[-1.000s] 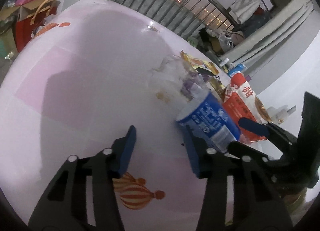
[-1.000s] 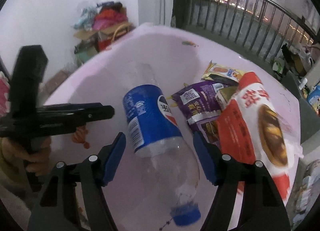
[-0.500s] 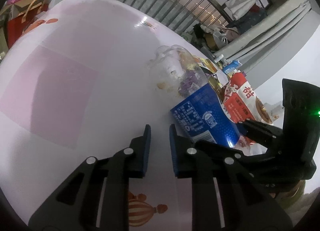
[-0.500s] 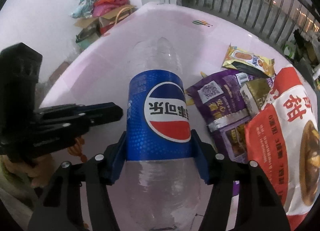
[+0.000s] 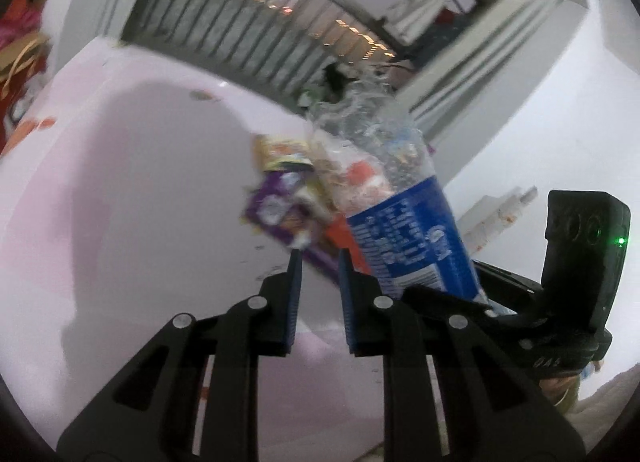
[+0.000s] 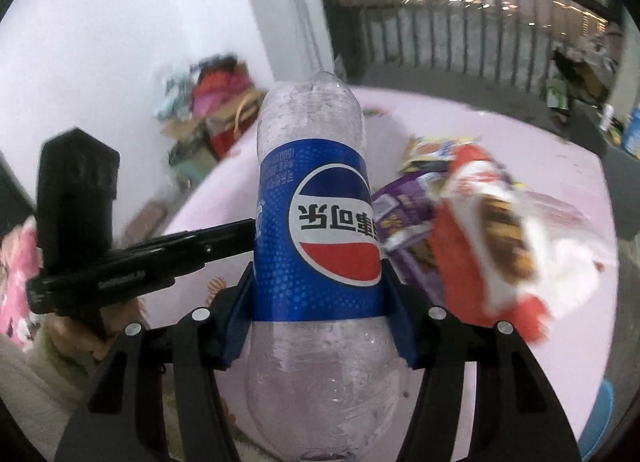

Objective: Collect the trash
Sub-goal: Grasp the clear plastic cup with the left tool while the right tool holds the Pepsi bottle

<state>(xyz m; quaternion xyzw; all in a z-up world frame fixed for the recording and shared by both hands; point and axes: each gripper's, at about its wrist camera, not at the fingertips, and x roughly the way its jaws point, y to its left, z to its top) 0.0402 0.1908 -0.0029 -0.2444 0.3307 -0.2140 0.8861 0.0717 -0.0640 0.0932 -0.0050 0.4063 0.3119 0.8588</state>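
Note:
My right gripper (image 6: 318, 286) is shut on an empty clear Pepsi bottle (image 6: 316, 230) with a blue label, held upside down, base up, lifted off the pink table (image 6: 560, 166). The bottle (image 5: 396, 218) also shows in the left wrist view, at the right, tilted up. My left gripper (image 5: 318, 262) is nearly shut and empty, just left of the bottle; it shows as a black tool (image 6: 132, 258) in the right wrist view. On the table lie a purple wrapper (image 6: 404, 202), a red and white snack bag (image 6: 492, 230) and a yellow wrapper (image 6: 432, 148).
A metal railing (image 6: 480, 42) runs behind the table. Boxes, bags and clothes (image 6: 216, 102) are piled on the floor by the white wall at the left. More clutter (image 6: 580, 74) sits at the far right by the railing.
My right gripper closed on the bottle and lifted it off the table, tilting it upright. My left gripper went from open to nearly shut and rose with it.

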